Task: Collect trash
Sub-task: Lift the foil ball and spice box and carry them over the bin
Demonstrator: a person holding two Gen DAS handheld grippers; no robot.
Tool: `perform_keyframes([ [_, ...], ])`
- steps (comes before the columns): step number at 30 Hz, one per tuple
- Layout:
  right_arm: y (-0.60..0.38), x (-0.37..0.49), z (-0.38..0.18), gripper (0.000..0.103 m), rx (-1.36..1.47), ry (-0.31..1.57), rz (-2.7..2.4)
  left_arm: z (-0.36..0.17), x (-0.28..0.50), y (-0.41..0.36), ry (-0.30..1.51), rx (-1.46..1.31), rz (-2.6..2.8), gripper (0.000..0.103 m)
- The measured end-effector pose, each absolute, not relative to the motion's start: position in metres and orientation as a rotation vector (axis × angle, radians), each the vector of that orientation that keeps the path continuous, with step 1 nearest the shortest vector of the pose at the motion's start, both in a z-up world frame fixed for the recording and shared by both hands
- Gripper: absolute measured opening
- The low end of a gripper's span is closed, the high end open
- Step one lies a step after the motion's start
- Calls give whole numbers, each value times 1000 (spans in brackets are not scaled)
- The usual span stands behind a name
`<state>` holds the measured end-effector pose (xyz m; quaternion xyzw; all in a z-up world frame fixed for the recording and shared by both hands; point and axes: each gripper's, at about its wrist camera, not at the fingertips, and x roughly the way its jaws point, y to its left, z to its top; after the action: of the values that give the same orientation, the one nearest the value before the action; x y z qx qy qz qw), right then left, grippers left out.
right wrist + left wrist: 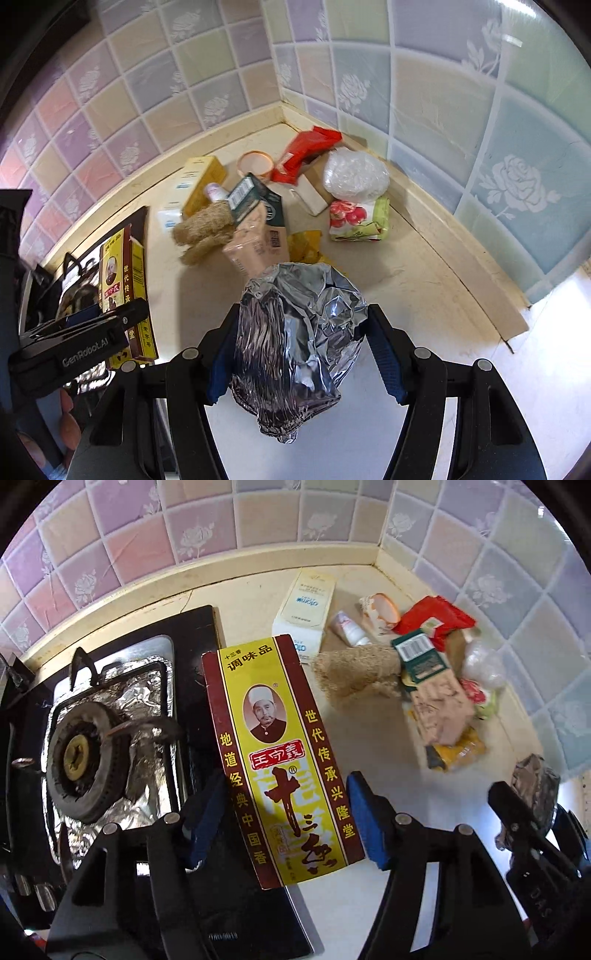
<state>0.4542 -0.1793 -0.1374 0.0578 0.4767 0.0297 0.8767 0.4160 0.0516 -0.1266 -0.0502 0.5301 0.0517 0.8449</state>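
Your left tongs (286,821) gripped the yellow spice box (280,760) by its long sides, the box hanging over the stove's right edge (207,709). Your right tongs (299,345) were clenched on a crumpled foil wad (295,343) above the pale desk (424,295). The rest of the trash (280,206) lay heaped in the tiled corner, pressed near both wall edges. Bare desk stretched between that heap and your tongs, and more along the right-hand wall, leaving room to move there.
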Motion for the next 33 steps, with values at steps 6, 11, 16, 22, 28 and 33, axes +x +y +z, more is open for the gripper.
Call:
perform_keyframes([
  [6, -177, 410, -108, 65, 73, 942, 111, -87, 357, 37, 1059, -109, 71, 62],
  [11, -185, 363, -86, 65, 41, 913, 148, -59, 303, 24, 1013, -119, 48, 62],
  [16, -190, 304, -71, 65, -16, 891, 179, -38, 244, 9, 968, -122, 30, 62],
  [22, -195, 237, -67, 65, -47, 887, 219, -32, 168, -16, 942, -115, 14, 62],
  [28, -201, 171, -87, 65, -86, 911, 256, -52, 107, -30, 976, -124, 12, 62],
  [33, -205, 128, -124, 65, -78, 973, 284, -81, 64, -33, 1034, -124, 4, 62],
])
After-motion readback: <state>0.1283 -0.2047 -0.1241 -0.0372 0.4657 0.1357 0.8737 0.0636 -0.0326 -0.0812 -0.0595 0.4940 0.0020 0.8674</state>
